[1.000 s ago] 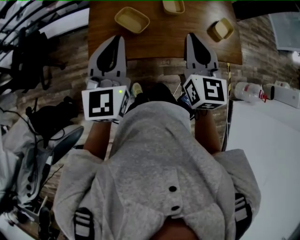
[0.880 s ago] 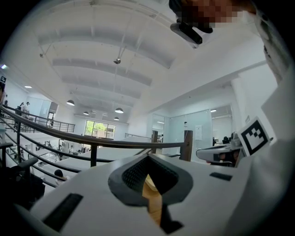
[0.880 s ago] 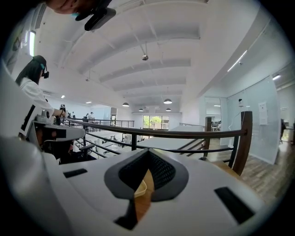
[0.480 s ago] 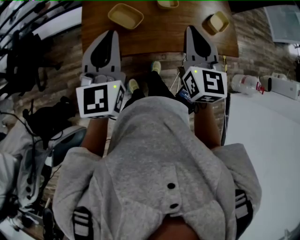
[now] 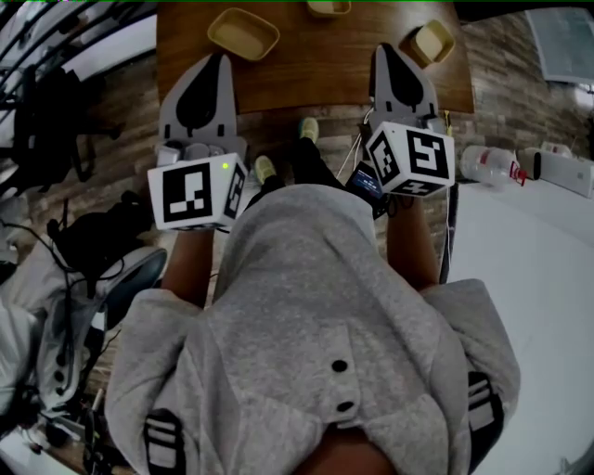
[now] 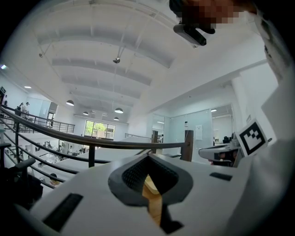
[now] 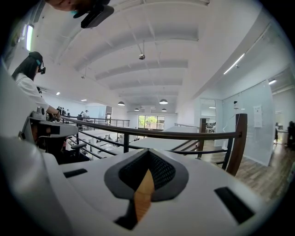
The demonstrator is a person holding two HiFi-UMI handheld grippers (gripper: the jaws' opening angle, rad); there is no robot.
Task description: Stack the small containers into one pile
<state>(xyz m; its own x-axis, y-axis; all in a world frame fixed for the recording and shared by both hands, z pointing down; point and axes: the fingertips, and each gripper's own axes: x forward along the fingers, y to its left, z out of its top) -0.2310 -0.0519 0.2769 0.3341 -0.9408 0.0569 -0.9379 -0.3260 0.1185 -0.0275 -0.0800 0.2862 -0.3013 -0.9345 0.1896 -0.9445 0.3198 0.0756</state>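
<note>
From the head view, the left hand-held gripper [image 5: 220, 61] has its jaws closed together and holds nothing. Its own view shows only a thin slit between the jaws, with a strip of brown wood and a pale container edge seen through it. The right hand-held gripper [image 5: 384, 50] is also closed and empty (its own view shows just a sliver of wood in the slit). Both point toward 12 o'clock, and their tips overlap the near edge of the wooden tabletop [image 5: 316, 70]. Each carries a cube with black-and-white square markers at its rear end, the left cube [image 5: 197, 193] and the right cube [image 5: 414, 160].

Three small tan containers lie well apart on the tabletop, none stacked. The widest container [image 5: 244, 33] lies at 11 o'clock, just beyond the left tip. The middle container [image 5: 329, 7] lies at 12 o'clock, cut off by the top edge. The smallest container [image 5: 433, 41] lies at 1 o'clock, just to the right of the right tip.

The person's grey hooded top [image 5: 306, 306] fills the lower half. A dark handrail [image 7: 184, 135] crosses the right gripper view, beyond the jaws.
</note>
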